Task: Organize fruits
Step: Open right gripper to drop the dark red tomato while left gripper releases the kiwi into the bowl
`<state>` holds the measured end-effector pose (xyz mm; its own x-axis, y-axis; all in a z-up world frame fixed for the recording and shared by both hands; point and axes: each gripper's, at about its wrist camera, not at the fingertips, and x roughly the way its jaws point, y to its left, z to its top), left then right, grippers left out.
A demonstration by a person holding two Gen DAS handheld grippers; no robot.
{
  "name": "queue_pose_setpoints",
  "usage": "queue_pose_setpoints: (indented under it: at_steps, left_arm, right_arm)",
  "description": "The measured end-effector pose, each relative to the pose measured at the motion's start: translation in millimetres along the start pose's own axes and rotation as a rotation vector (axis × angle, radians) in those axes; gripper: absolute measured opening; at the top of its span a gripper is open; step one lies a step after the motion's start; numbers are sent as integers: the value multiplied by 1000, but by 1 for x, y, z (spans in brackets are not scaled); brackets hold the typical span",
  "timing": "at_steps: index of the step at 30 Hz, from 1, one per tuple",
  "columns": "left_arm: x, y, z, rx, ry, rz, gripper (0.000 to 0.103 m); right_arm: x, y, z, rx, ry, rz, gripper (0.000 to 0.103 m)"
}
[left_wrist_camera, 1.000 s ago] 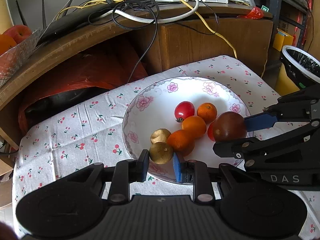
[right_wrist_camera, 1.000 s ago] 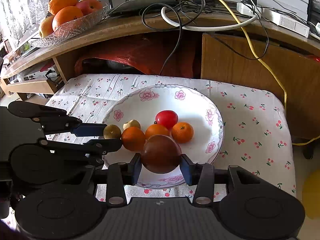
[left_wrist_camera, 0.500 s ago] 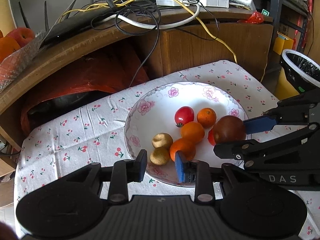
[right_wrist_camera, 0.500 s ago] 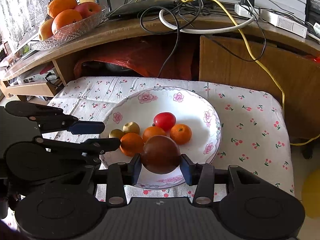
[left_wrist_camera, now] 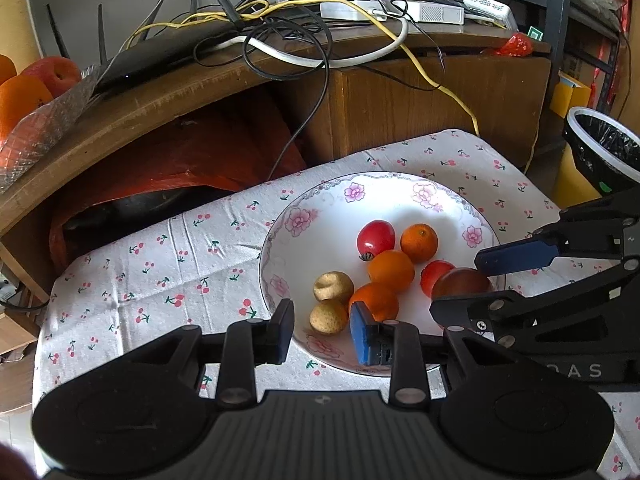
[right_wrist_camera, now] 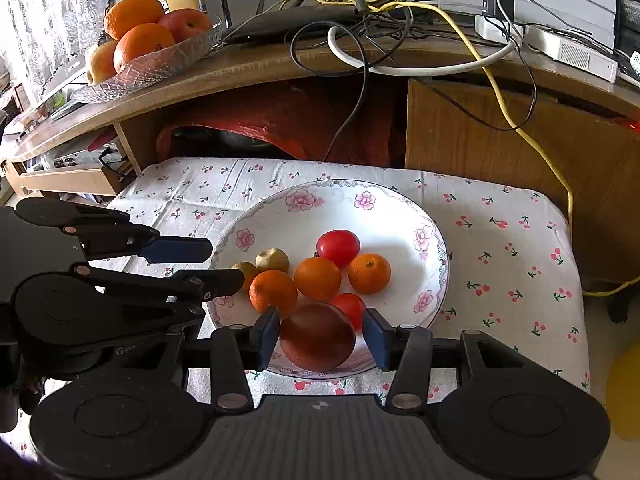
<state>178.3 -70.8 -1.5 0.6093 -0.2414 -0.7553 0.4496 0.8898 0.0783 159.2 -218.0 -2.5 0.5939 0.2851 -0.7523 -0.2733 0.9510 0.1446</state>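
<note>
Plum point(right_wrist_camera: 317, 336) now lies at plate point(right_wrist_camera: 400, 208) near edge; our right gripper point(right_wrist_camera: 320, 336) opened (left gripper point(left_wrist_camera: 322, 330) also apart), so placing seems done.

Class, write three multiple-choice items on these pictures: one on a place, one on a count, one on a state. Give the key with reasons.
1. Where does the glass bowl of large fruit stand?
A. in a bin
B. on the wooden desk
C. on the floor

2. How many small oranges lie on the plate?
A. one
B. three
C. six

3. How is the left claw?
A. open and empty
B. shut on a tomato
C. shut on a cable

Key: 1 B, the bowl sits on the desk top behind the plate. 2 B, three orange fruits show in both views. 3 A, its fingers stand apart with nothing gripped between them.
</note>
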Motion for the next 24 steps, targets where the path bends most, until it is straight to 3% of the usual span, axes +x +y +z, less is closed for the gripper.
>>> queue_pose_setpoints:
  at_steps: [12,24]
  left_arm:
    - [-7,4,-2,-33,-2,12,41]
    - [-20,2,-8,-60,-11,18,52]
  right_arm:
    - [-13,-10,3,42,-42,-33,43]
    - [-22,-2,-5,40,-34,-39,43]
